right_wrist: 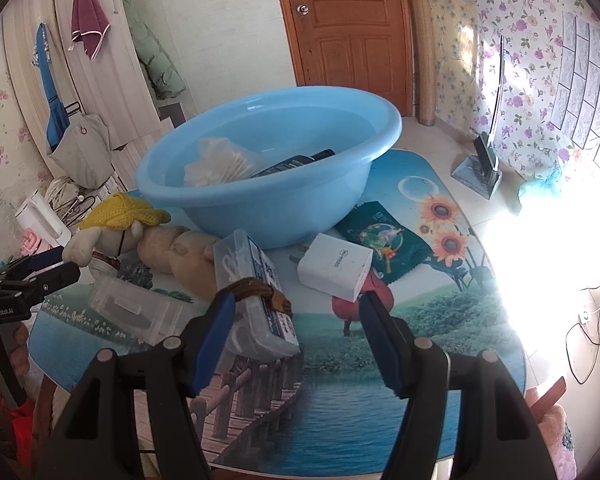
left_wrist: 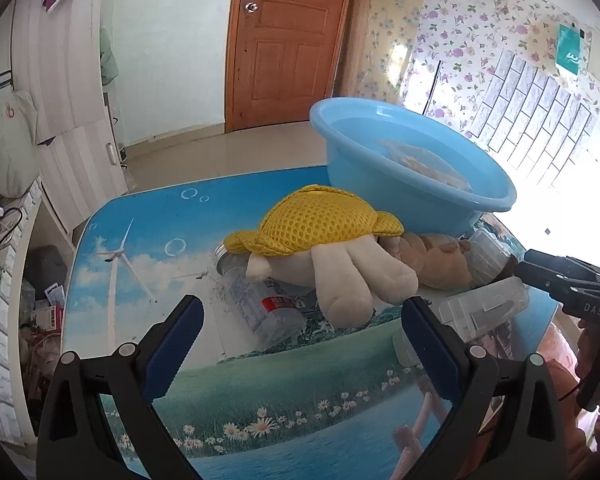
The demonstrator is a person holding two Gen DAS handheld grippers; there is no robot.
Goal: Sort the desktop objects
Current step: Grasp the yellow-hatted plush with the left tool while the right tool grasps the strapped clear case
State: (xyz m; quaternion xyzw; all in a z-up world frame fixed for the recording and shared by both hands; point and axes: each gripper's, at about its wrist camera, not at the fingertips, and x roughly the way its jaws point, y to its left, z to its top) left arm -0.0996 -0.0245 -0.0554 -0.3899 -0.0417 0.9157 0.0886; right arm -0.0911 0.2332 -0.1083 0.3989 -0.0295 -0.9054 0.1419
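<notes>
My left gripper (left_wrist: 303,301) hangs open over the picture-printed table (left_wrist: 148,240), nothing between its fingers. Just beyond it lie a clear labelled bottle (left_wrist: 260,308) on its side and a cream plush toy (left_wrist: 352,280) under a yellow mesh cloth (left_wrist: 320,220), with a brown plush (left_wrist: 440,260) beside it. My right gripper (right_wrist: 296,297) is open too. Its left fingertip (right_wrist: 224,308) is close against a clear box with a blue label (right_wrist: 256,280), wrapped by a brown band (right_wrist: 260,290). A white charger (right_wrist: 336,266) lies just past its right finger.
A blue basin (right_wrist: 268,168) stands at the back of the table, holding a plastic bag (right_wrist: 216,164) and a black comb (right_wrist: 296,162). A green packet (right_wrist: 384,240) lies right of the charger. A second clear box (right_wrist: 140,308) lies near my left gripper (right_wrist: 40,270).
</notes>
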